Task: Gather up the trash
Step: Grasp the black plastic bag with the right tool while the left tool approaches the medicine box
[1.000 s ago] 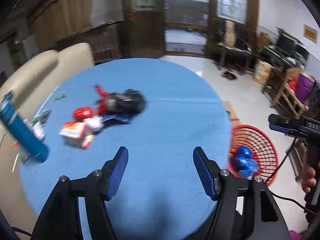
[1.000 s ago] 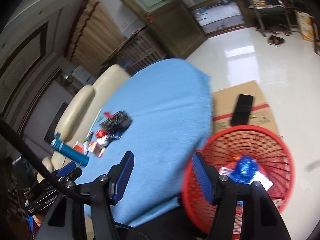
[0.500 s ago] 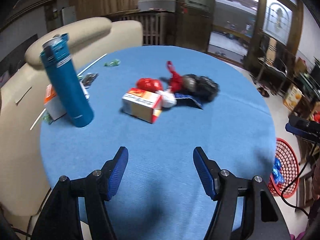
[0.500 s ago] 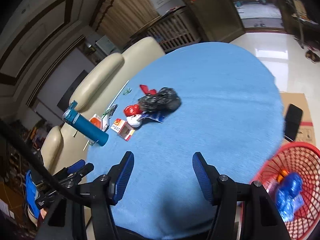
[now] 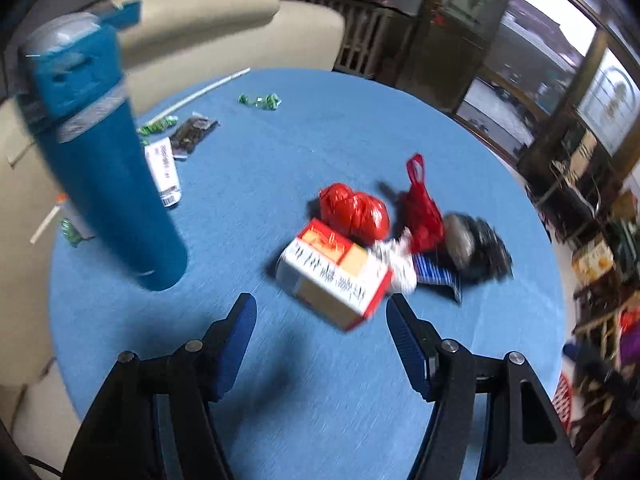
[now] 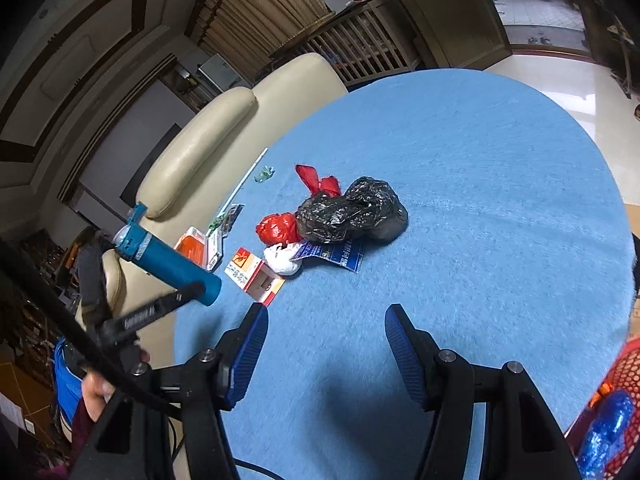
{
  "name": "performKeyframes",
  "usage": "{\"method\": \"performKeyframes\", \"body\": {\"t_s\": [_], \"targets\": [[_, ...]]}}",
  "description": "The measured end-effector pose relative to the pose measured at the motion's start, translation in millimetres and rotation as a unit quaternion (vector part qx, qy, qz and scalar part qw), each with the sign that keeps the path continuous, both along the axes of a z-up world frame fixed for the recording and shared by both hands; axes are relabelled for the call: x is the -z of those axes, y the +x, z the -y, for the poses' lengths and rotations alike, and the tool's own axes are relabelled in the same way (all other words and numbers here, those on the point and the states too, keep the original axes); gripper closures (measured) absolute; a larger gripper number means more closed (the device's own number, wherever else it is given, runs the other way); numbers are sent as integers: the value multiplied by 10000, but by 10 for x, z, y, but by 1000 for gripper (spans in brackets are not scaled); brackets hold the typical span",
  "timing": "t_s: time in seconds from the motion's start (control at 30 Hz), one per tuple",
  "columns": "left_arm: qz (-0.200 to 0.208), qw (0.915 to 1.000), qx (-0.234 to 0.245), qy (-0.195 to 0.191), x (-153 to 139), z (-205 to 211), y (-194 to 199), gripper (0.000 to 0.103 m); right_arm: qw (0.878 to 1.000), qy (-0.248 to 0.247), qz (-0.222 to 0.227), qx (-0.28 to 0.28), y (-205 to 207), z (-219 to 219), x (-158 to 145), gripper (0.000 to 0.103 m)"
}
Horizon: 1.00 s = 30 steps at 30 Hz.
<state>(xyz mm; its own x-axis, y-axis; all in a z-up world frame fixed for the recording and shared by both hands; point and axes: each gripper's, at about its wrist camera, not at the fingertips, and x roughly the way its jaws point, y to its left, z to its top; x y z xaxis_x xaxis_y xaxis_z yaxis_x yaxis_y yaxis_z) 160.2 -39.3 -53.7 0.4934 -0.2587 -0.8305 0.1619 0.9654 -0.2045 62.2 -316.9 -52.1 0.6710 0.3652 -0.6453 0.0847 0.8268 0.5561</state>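
A pile of trash lies on the round blue table (image 5: 280, 400). In it are a red-and-white carton (image 5: 336, 276), two crumpled red bags (image 5: 354, 212), a black bag (image 5: 476, 244), white paper (image 5: 396, 264) and a blue striped wrapper (image 5: 436, 276). My left gripper (image 5: 320, 304) is open, and the carton's near corner shows just between its fingertips. My right gripper (image 6: 326, 314) is open and empty over bare cloth, a short way in front of the black bag (image 6: 352, 212) and the carton (image 6: 254, 276).
A tall blue bottle (image 5: 104, 160) stands left of the carton. Behind it lie green candy wrappers (image 5: 260, 100), a straw (image 5: 196, 96) and small packets. A cream sofa (image 6: 208, 136) borders the far side. The red basket (image 6: 616, 400) holding a blue wrapper sits off the table's right edge.
Both grippers swung from the basket side across the table toward the trash pile. The left one rolled and came close to the carton. Neither gripper's jaws changed.
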Motion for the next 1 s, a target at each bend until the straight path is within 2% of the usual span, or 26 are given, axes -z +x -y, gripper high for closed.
{"method": "performKeyframes", "body": {"t_s": [0.27,0.37,0.47,0.57,0.63,0.73,0.8,0.83,0.87,0.9,1.0], "targets": [[-514,9972,-472,-261,225,170,488,35,9969,609,-414,268,668,186,128,38],[-647,9957,-590,-293,299,202,555,35,9893,1095,-760,601,1023,298,254,38],[-754,9947,-613,-327,361,220,593,35,9797,1349,-1187,885,1294,337,389,33],[-807,9947,-580,-281,410,228,607,35,9677,1446,-1598,1305,1512,334,546,33],[-885,9940,-567,-302,457,214,595,35,9637,1366,-1873,1329,1659,283,640,32],[-846,9947,-496,-316,449,194,532,35,9594,1265,-2035,1486,1777,214,729,32],[-783,9957,-420,-248,421,204,489,38,9623,1107,-1972,1508,1825,173,736,32],[-753,9962,-359,-253,410,205,463,44,9655,1018,-1904,1457,1854,129,738,37],[-724,9966,-302,-266,393,204,434,47,9693,929,-1819,1367,1878,96,739,48],[-698,9969,-268,-225,372,207,411,55,9719,878,-1770,1284,1892,85,752,64],[-584,9982,-79,-69,306,219,317,73,9784,636,-1625,1106,1840,30,763,69]]}}
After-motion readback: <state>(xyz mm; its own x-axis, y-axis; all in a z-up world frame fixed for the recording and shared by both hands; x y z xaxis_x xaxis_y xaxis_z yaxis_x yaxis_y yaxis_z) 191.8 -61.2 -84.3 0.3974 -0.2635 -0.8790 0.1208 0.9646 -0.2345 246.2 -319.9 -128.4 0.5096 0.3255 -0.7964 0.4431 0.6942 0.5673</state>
